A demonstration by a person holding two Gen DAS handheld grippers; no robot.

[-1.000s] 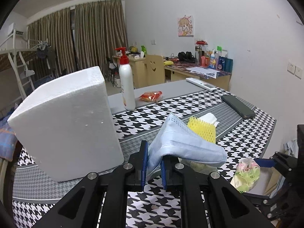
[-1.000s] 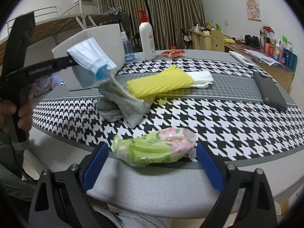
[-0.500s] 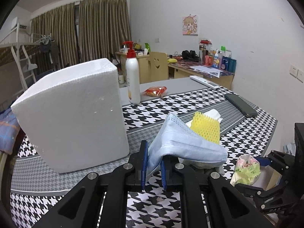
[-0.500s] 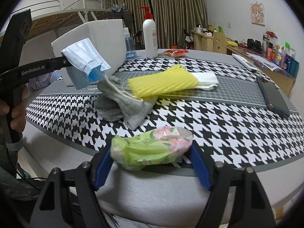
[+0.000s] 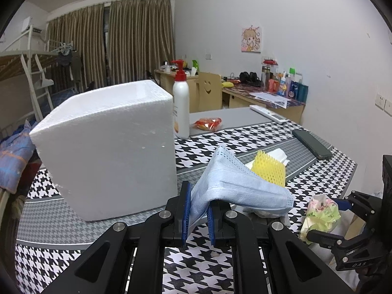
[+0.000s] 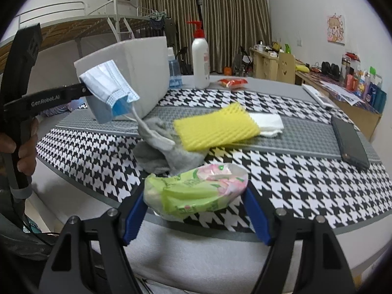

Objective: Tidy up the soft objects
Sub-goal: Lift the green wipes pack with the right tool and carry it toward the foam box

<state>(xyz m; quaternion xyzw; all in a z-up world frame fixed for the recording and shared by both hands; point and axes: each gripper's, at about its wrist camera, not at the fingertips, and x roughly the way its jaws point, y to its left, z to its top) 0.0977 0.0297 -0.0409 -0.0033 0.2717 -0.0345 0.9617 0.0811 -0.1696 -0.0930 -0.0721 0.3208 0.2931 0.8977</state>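
Note:
My left gripper (image 5: 198, 208) is shut on a light blue face mask (image 5: 240, 186), held in the air in front of the white foam box (image 5: 105, 147). In the right wrist view the mask (image 6: 107, 85) hangs from the left gripper's fingers (image 6: 80, 90), and its ear loop trails onto a grey sock (image 6: 159, 147). My right gripper (image 6: 194, 196) is closed on a green and pink tissue pack (image 6: 196, 191) at the table's near edge, with both blue pads against its ends. A yellow foam net (image 6: 215, 127) lies on a white tissue (image 6: 267, 122).
A white pump bottle (image 5: 180, 105) and a red snack packet (image 5: 208, 123) stand behind the foam box. A dark phone (image 6: 349, 139) lies at the right of the houndstooth table (image 6: 306, 183), with a white remote (image 5: 267, 114) farther back. A hand (image 6: 24, 152) holds the left gripper's handle.
The right jaws have closed in from wide open onto the tissue pack. The left gripper has carried the mask sideways, nearer the foam box.

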